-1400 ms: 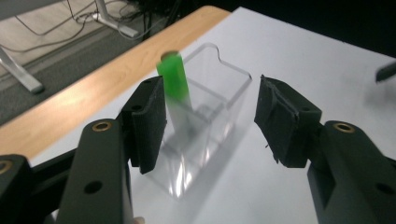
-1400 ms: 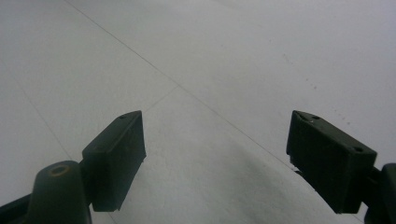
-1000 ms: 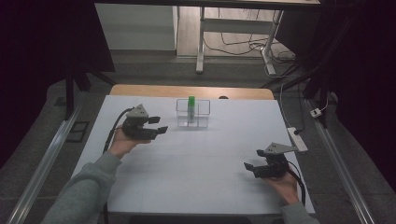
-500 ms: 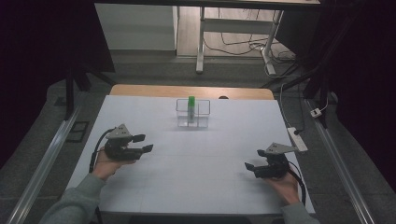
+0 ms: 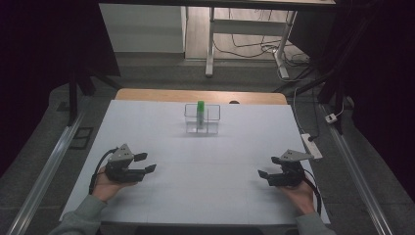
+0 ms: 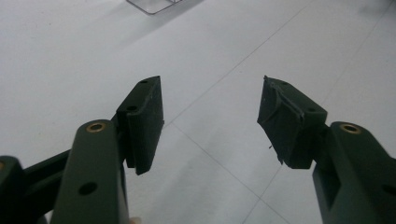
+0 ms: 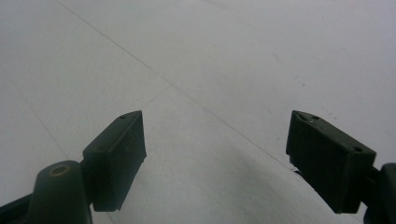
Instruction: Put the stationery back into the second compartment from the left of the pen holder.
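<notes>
A green stick-shaped object [image 5: 200, 111] stands upright in a clear compartment rack [image 5: 211, 117] at the far middle of the white table. My left gripper [image 5: 145, 163] rests low at the table's near left, pointing right, open with nothing between its jaws; in the left gripper view the left gripper [image 6: 210, 119] has only bare tabletop between its pads, and a corner of the rack [image 6: 152, 5] shows at the top edge. My right gripper [image 5: 268, 168] sits at the near right, pointing left, open and empty. In the right gripper view the right gripper [image 7: 215, 154] looks onto plain white surface.
The white table mat [image 5: 205, 161] lies between the two grippers. A wooden strip [image 5: 147, 94] borders the far edge. A power strip [image 5: 313, 145] lies at the right edge. Metal rails run along both sides of the table.
My left hand has drawn back from beside the rack toward the near left of the table and sunk lower. The right hand has kept still.
</notes>
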